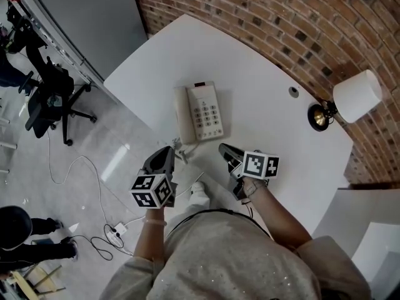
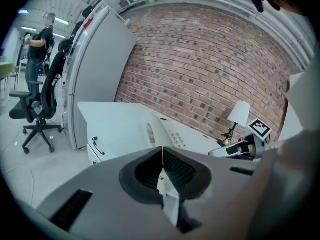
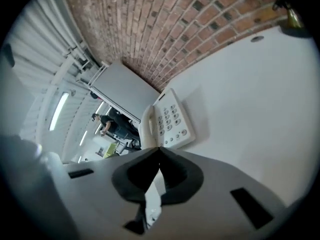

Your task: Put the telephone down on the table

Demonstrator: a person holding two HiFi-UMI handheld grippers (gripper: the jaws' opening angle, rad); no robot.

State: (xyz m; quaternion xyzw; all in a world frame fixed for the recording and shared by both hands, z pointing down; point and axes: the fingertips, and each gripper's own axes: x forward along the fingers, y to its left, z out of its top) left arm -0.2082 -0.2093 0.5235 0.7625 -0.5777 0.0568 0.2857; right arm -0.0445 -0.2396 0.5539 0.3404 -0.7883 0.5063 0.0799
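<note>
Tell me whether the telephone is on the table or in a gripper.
On the table. The telephone lies flat, keypad up, on the white table; the left gripper and right gripper are shut, empty, clear of it.

We see a brick wall (image 1: 262,17) behind the white table (image 1: 275,136), w/ a lamp (image 1: 355,96) at its rt edge and an office chair (image 1: 53,95) on the grey floor (image 1: 94,167).

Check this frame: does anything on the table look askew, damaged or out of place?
Nothing stands out. The telephone lies flat on the table, handset in its cradle, and the lamp stands upright by the brick wall.
</note>
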